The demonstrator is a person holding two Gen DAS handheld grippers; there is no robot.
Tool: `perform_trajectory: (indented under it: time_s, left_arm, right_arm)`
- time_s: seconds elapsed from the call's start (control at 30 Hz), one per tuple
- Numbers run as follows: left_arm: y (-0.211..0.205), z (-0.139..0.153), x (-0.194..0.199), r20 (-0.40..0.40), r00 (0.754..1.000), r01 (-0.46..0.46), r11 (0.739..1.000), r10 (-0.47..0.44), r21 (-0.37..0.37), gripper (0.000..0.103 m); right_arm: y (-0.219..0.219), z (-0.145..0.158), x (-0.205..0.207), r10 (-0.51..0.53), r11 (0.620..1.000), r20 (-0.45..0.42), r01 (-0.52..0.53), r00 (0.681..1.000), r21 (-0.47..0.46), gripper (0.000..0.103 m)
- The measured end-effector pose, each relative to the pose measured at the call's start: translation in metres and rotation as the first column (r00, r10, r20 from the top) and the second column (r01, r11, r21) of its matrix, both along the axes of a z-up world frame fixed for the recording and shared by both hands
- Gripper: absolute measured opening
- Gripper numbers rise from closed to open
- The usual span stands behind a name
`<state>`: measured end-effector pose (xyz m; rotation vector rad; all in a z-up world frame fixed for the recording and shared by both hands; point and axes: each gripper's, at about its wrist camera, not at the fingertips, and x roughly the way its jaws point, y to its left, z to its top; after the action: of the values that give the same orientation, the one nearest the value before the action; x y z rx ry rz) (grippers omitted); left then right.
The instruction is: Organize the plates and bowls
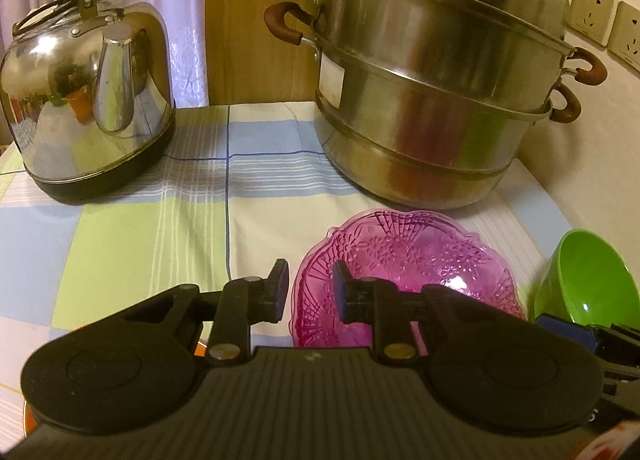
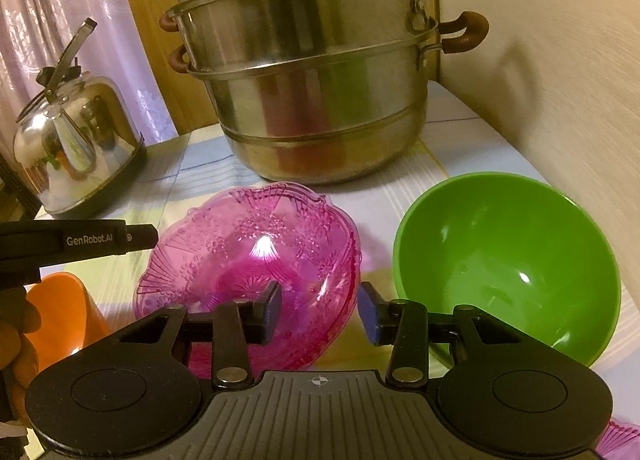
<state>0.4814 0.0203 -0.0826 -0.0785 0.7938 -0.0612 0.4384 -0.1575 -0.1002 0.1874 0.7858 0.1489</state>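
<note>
A pink patterned glass bowl (image 1: 404,260) (image 2: 248,256) sits on the checked tablecloth (image 1: 160,228) in front of the steamer. My left gripper (image 1: 311,292) is open and straddles the bowl's left rim, with one finger outside, one inside and a gap at each pad. My right gripper (image 2: 320,310) is open across the bowl's right rim, its left finger inside and its right finger just outside. A green bowl (image 2: 508,268) (image 1: 580,280) stands upright to the right of the pink bowl. An orange bowl (image 2: 60,312) lies at the lower left, partly hidden behind the left gripper's body.
A large two-tier steel steamer pot (image 1: 432,80) (image 2: 312,72) stands close behind the bowls. A steel kettle (image 1: 88,100) (image 2: 76,156) sits at the back left. The wall (image 2: 540,80) runs along the table's right edge. Another pink piece (image 2: 616,436) shows at the lower right corner.
</note>
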Motion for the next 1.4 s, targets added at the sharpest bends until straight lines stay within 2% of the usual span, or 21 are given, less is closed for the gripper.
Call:
perform_trajectory:
  time_s: [0.33, 0.57, 0.73, 0.8, 0.87, 0.9, 0.97, 1.2, 1.4]
  left_arm:
    - [0.001, 0.019, -0.016, 0.045, 0.999, 0.003, 1.000, -0.003, -0.005, 0.023]
    - [-0.003, 0.040, -0.046, 0.087, 0.996, 0.018, 1.000, -0.017, -0.017, 0.030]
    - [-0.006, 0.057, -0.077, 0.129, 0.992, 0.011, 0.999, -0.007, -0.033, 0.043]
    - [-0.010, 0.063, -0.091, 0.145, 0.989, 0.013, 0.999, -0.008, -0.034, 0.053]
    - [-0.013, 0.069, -0.106, 0.157, 0.987, 0.017, 0.999, -0.010, -0.048, 0.060]
    - [-0.015, 0.071, -0.114, 0.163, 0.987, 0.021, 0.998, -0.012, -0.054, 0.062]
    - [-0.018, 0.075, -0.130, 0.172, 0.985, 0.028, 0.998, -0.017, -0.060, 0.066]
    - [-0.028, 0.084, -0.192, 0.198, 0.980, 0.032, 0.997, -0.018, -0.068, 0.079]
    - [-0.035, 0.079, -0.238, 0.191, 0.981, 0.030, 0.996, -0.014, -0.080, 0.082]
  right_arm:
    - [-0.002, 0.010, -0.010, 0.022, 1.000, 0.031, -0.022, 0.999, 0.011, 0.042]
    - [-0.004, 0.028, -0.033, 0.034, 0.999, 0.069, -0.036, 0.997, 0.026, 0.043]
    - [-0.011, 0.038, -0.057, 0.044, 0.999, 0.089, -0.046, 0.995, 0.022, 0.043]
    - [-0.017, 0.042, -0.069, 0.036, 0.999, 0.093, -0.039, 0.995, 0.033, 0.044]
    - [-0.023, 0.047, -0.083, 0.024, 0.999, 0.100, -0.028, 0.995, 0.038, 0.048]
    - [-0.026, 0.049, -0.090, 0.017, 0.999, 0.106, -0.022, 0.994, 0.041, 0.053]
    - [-0.033, 0.054, -0.105, 0.005, 0.999, 0.119, -0.010, 0.993, 0.049, 0.061]
    - [-0.056, 0.068, -0.166, -0.036, 0.999, 0.170, 0.029, 0.985, 0.042, 0.064]
    - [-0.080, 0.063, -0.221, -0.087, 0.995, 0.173, 0.079, 0.981, 0.053, 0.067]
